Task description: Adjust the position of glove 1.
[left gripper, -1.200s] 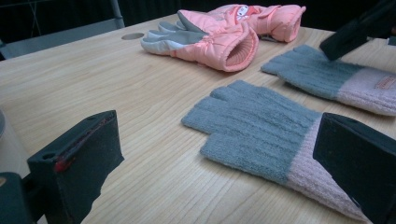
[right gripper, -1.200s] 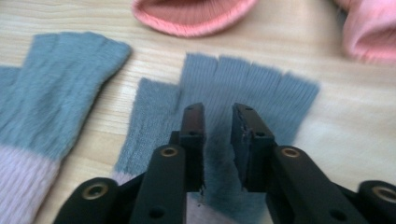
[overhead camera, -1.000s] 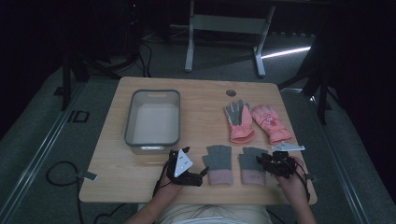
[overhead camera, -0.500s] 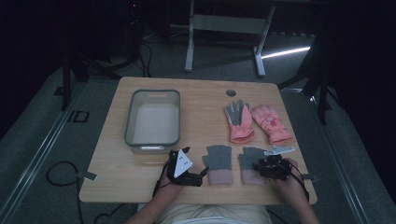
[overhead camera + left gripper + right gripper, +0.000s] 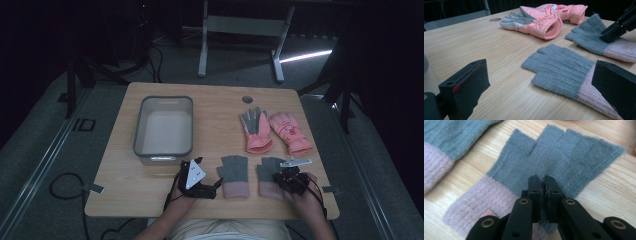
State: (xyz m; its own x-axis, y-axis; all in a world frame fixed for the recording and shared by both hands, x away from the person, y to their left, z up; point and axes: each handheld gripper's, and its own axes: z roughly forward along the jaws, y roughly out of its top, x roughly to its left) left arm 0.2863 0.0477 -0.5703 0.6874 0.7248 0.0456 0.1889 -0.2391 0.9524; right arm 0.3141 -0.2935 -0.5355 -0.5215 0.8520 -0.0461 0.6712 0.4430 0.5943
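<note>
Sitting left of the gloves (image 5: 255, 127), a grey bin (image 5: 164, 148) holds nothing visible.

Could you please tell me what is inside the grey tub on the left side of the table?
The grey tub looks empty: its pale floor is bare in the high view. The strip just behind its near wall is hidden, so something small there cannot be ruled out.

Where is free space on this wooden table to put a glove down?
Bare wood lies between the grey plastic bin and the orange padded gloves, also left of the bin. The near edge is crowded: both grippers and two grey knitted fingerless gloves.
</note>
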